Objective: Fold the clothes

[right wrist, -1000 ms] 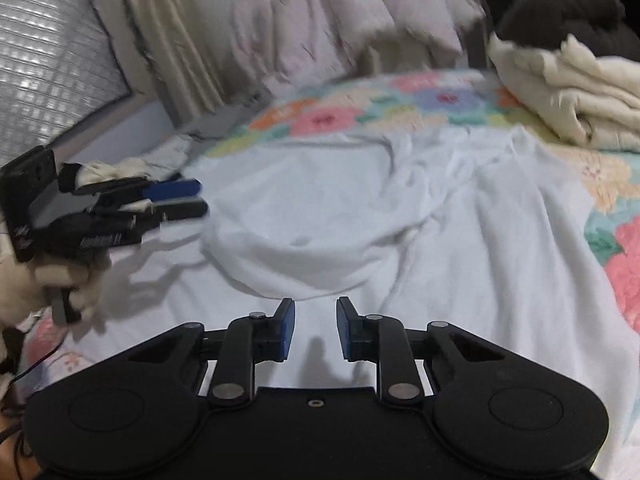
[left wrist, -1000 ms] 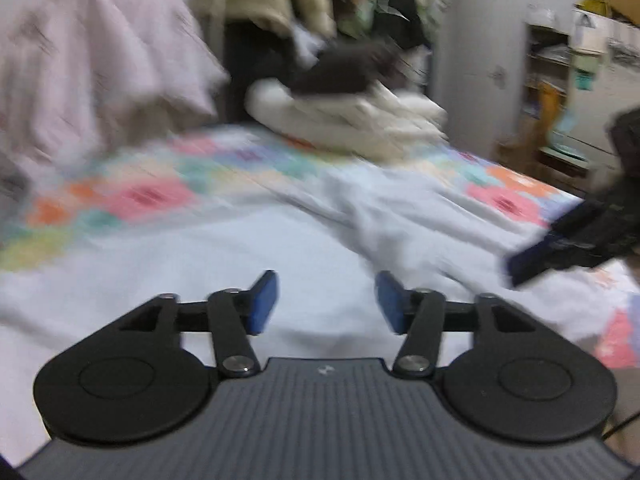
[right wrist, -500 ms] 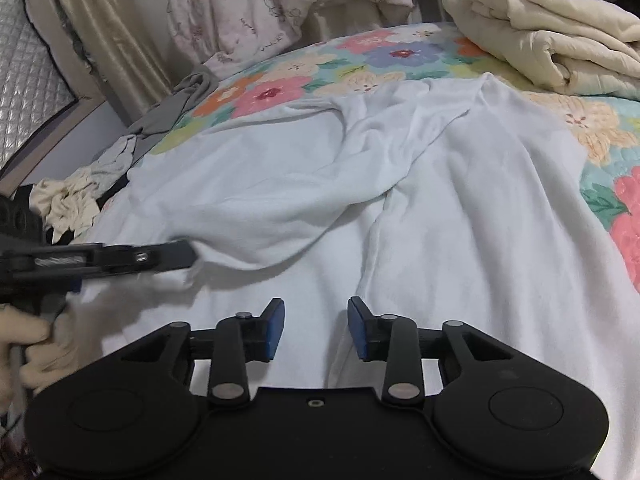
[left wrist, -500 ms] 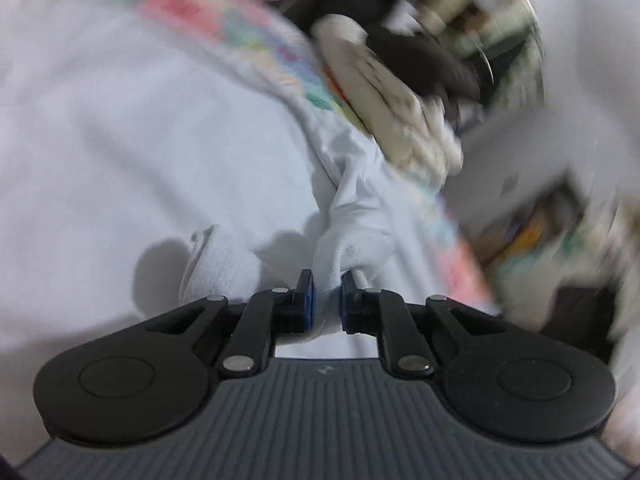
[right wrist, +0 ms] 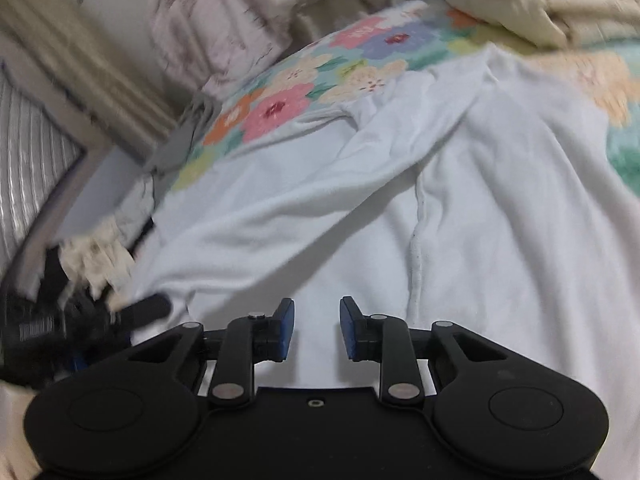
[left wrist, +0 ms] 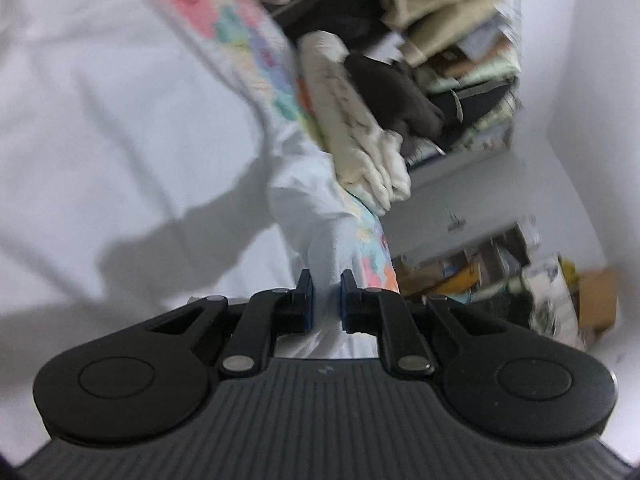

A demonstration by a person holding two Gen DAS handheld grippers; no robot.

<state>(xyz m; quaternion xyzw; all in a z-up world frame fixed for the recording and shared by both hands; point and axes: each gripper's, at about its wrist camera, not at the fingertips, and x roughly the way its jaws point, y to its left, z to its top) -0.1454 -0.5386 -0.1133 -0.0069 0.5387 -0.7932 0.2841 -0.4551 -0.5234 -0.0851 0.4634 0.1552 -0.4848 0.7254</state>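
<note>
A white garment [right wrist: 400,208] lies spread and creased over the bed, and it fills the left half of the left wrist view [left wrist: 120,120]. My left gripper [left wrist: 326,296] is shut on a bunched fold of this garment, and the view is rolled sideways. In the right wrist view the same gripper [right wrist: 136,312] shows at the lower left, pinching the garment's edge in a gloved hand. My right gripper [right wrist: 316,320] hovers low over the cloth. Its jaws are apart and closing, with no cloth pinched between the blue pads.
A floral bedsheet [right wrist: 280,96] lies under the garment. Folded cream clothes [left wrist: 360,136] and a dark garment [left wrist: 392,92] are stacked at the bed's far edge. A pink quilt [right wrist: 224,20] and grey cloth [right wrist: 176,148] lie near the headboard. Cluttered shelves [left wrist: 472,268] stand beyond the bed.
My left gripper went from wide open to shut on a fold of the white garment and rolled sideways. My right gripper moved in lower over the cloth; its jaws widened a little.
</note>
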